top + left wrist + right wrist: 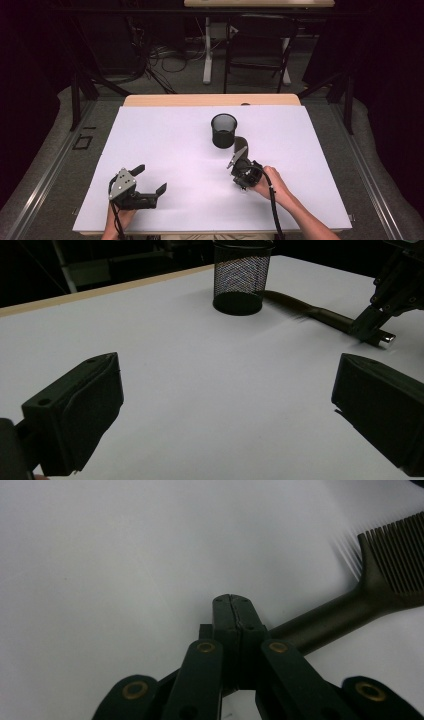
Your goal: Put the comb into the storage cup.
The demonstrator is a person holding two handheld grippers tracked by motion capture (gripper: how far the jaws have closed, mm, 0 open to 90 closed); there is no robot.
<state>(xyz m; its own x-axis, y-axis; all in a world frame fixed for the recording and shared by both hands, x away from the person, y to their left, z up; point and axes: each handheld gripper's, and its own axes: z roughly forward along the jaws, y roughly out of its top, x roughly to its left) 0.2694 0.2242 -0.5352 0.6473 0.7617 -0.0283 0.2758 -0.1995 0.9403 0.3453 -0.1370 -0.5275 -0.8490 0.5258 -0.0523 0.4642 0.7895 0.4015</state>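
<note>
Right hand-held gripper point(233, 611) is clamped on the handle of the dark plastic comb point(350, 605), still flat on the bench mid-right, beside the black mesh cup point(223, 130). Lifting and dropping it in looks left. Left hand-held gripper point(150, 181) sits apart, idle near the front edge.

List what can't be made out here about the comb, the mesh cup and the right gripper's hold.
- Comb: right gripper view, teeth cut off by the right edge.
- Mesh cup: left gripper view, rim cut off at top; contents unreadable.
- Right gripper: closed fingers hide the contact with the handle.
</note>
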